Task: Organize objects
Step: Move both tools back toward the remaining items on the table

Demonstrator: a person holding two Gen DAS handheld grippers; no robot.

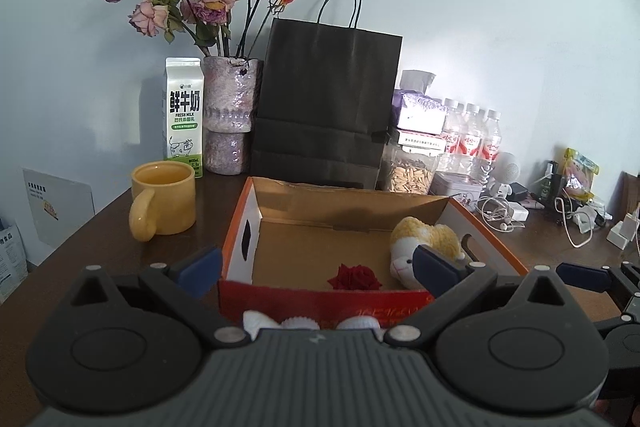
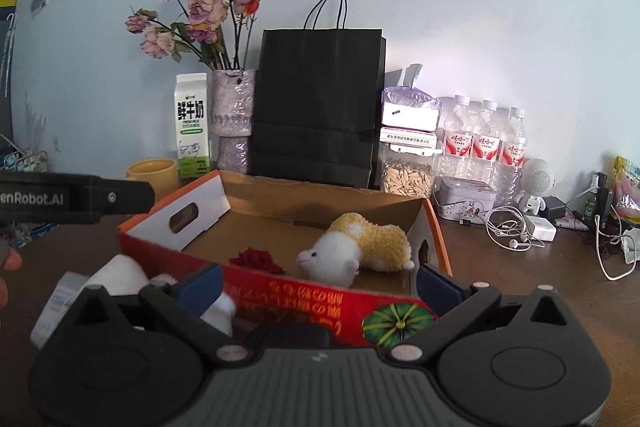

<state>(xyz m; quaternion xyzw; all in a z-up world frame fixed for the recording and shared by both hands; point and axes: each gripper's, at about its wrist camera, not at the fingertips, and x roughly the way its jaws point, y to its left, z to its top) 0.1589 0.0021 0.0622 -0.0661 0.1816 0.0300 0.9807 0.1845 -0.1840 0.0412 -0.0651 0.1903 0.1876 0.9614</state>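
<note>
The cardboard box (image 1: 424, 205) stands open on the dark table (image 1: 100, 223), near the front edge, and it seems to serve as the collecting place: a red rose head (image 1: 354, 278) and a plush sheep (image 1: 426, 243) already lie on its floor, the sheep on its side near the right wall. Both tools wait just in front of the box. The left gripper (image 1: 316, 269) has its blue pads wide apart with nothing between them. The right gripper (image 2: 320, 283) is also spread wide and empty, its pads on either side of the red front wall of the box.

Some things are still outside the box, between its front wall and the tools: a white fluffy object (image 2: 120, 275) and a small white packet (image 2: 58, 303) at the left in the right view. I think these are next to go inside. In the left view only some white tops (image 1: 300, 323) show over the tool body, so I cannot say what they are. A dark object (image 2: 288, 337) under the right tool is mostly covered too. The print on the packet is too small to read
</note>
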